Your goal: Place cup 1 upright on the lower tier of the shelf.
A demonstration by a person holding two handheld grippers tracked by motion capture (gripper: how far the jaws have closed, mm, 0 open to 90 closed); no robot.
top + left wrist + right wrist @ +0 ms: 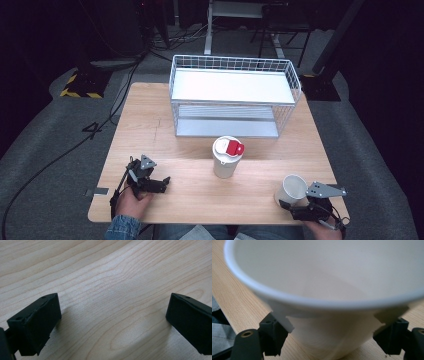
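Right gripper [295, 206] low, clamped on cup [292, 189]

Looks like a lab or recording studio, not a home. Light wooden table [200, 195] stands alone on grey carpet [45, 145] in a dark room. Black cables [65, 150] trail over the floor at 9 to 11 o'clock. Yellow-black hazard-striped stand base [80, 85] at 10 o'clock. White desk frame legs [210, 30] at 12 o'clock, chair base [285, 35] at 1 o'clock.
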